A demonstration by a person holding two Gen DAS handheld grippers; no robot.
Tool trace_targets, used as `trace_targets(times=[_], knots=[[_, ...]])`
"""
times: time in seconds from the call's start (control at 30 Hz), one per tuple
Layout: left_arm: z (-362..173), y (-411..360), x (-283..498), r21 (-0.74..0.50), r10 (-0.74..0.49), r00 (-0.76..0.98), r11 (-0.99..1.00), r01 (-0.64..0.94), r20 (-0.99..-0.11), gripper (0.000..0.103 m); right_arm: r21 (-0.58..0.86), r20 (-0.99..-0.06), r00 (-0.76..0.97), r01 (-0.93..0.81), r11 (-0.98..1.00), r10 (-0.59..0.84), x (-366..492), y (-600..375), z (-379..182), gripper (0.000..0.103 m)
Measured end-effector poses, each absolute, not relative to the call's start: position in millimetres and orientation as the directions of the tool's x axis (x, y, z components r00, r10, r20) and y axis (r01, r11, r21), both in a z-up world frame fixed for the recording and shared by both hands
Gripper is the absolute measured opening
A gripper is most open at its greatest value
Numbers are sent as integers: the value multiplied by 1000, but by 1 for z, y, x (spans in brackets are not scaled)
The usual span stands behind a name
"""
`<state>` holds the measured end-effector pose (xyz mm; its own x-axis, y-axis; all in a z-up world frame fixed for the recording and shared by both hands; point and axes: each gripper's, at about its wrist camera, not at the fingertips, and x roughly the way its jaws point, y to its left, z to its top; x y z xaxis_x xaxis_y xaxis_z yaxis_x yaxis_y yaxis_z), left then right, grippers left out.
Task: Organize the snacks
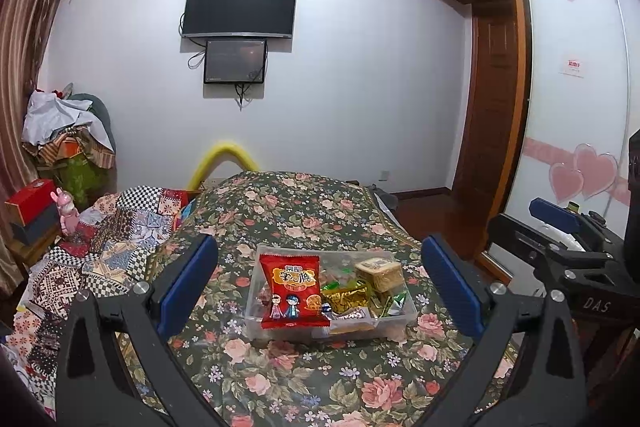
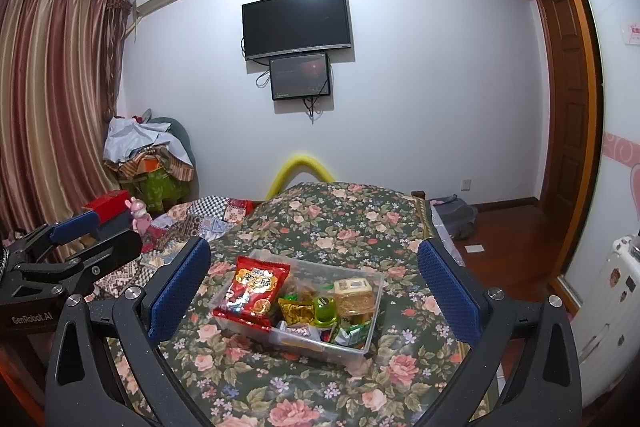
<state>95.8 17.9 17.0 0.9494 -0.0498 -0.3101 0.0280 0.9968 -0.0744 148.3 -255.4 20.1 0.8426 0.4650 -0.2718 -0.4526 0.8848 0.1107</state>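
Observation:
A clear plastic box (image 1: pixel 408 313) (image 2: pixel 370 337) stands on the flowered cloth of the table. In it a red snack packet (image 1: pixel 291 285) (image 2: pixel 256 291) leans at the left, with a gold packet (image 1: pixel 346 295) (image 2: pixel 296 311), a tan cake block (image 1: pixel 379 271) (image 2: pixel 353 294) and several small sweets beside it. A green jelly cup (image 2: pixel 326 313) shows in the right wrist view. My left gripper (image 1: pixel 320 287) is open, held back from the box with nothing between its fingers. My right gripper (image 2: pixel 316 291) is open too, likewise short of the box and empty.
The flowered table (image 1: pixel 280 379) (image 2: pixel 300 387) drops off at the right to a wooden floor (image 2: pixel 504 239). A patchwork cloth (image 1: pixel 104 247) and red boxes (image 1: pixel 30 201) lie left. The other gripper (image 1: pixel 560 231) (image 2: pixel 76 243) shows at each view's edge.

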Motion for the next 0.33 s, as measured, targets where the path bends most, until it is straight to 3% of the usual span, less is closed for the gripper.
trace_targets(times=[0.33], knots=[[8, 23, 102, -110, -69, 934, 993, 32, -350, 103, 115, -295, 837, -448, 887, 461, 152, -254, 13, 103]])
